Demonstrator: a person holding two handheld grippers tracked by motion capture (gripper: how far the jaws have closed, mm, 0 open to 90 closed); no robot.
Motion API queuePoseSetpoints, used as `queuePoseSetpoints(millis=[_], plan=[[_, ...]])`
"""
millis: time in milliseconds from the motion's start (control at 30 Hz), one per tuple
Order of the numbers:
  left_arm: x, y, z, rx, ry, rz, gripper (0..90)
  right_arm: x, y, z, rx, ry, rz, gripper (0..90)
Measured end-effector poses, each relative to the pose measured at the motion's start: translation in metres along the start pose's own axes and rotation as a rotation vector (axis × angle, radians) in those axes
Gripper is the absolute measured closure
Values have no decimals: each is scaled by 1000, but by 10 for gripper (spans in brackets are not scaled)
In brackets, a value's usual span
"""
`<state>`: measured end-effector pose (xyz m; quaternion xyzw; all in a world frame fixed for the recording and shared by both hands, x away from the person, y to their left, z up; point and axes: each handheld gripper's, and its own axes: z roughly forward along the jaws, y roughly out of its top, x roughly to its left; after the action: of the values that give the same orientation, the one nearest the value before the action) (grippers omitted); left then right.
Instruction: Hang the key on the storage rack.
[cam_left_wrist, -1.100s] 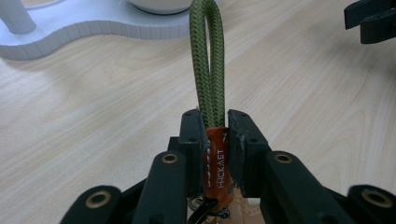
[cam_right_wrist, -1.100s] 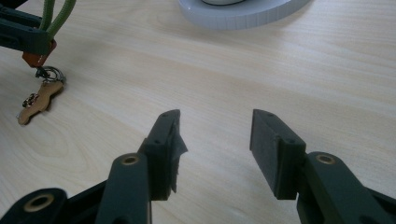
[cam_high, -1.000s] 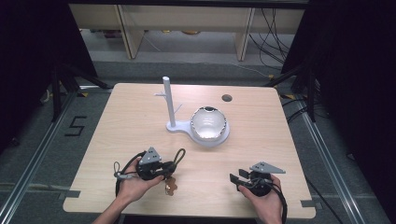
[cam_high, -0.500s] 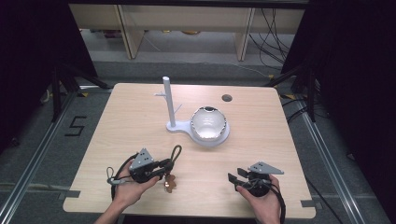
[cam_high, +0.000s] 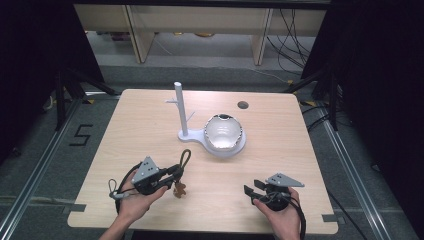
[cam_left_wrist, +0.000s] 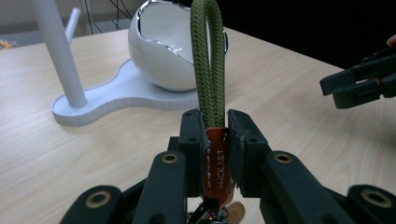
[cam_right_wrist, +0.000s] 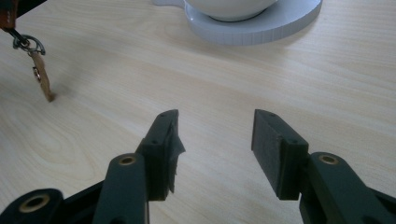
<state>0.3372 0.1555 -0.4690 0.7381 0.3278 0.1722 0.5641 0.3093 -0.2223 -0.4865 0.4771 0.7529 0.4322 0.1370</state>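
Between the left tongs (cam_left_wrist: 215, 140) — clamped tight — an orange tab (cam_left_wrist: 217, 163).

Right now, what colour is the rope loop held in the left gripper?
Olive green rope loop, clearest in the left gripper view.

Both tools are built in black plastic — the left gripper (cam_high: 172, 172) and the right gripper (cam_high: 252, 192) each topped by a grey three-cornered plate. Brass-coloured rivets are set into the jaw links, and a black cable is trailed from each body.
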Motion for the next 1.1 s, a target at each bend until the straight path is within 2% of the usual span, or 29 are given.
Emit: queuePoseSetpoints(millis=[33,67,100,200,333,367,400,433,500,533,633,733,867,933,1000,1067,1100], plan=[[0,2,-2,0,7,9,758,0,0,0,-8,-6,-6,520],[0,3,-3,-12,7,8,758,2,0,-1,6,-3,18,520],[0,5,-4,-20,11,14,759,-1,0,0,-6,-8,-14,520],[0,9,-7,-33,19,22,759,0,0,1,-11,10,4,520],[0,14,-10,-64,28,25,759,0,0,1,-12,10,4,520],[-1,15,-11,-64,31,29,759,1,0,0,0,-4,15,519],[-1,17,-12,-76,37,39,759,0,0,0,-5,-3,-1,518],[-1,17,-12,-82,38,43,759,0,0,0,-4,-4,4,518],[-1,18,-12,-99,33,41,759,1,0,0,-4,-10,3,518],[0,20,-13,-112,37,44,760,0,0,1,0,-11,-14,517],[0,22,-15,-113,48,50,760,-1,0,2,-7,-15,-22,517],[0,26,-16,-143,49,43,760,0,0,1,-9,-18,-11,517],[2,28,-18,-140,58,45,760,1,-1,1,-13,-11,-4,516],[3,28,-18,-144,61,43,760,4,-1,2,-12,1,27,516],[4,28,-18,-152,64,40,760,4,-1,2,-16,1,28,516],[6,28,-17,-170,57,39,760,2,0,1,-11,-5,-1,517],[5,30,-18,-158,72,42,760,2,-1,2,-18,7,4,516]])
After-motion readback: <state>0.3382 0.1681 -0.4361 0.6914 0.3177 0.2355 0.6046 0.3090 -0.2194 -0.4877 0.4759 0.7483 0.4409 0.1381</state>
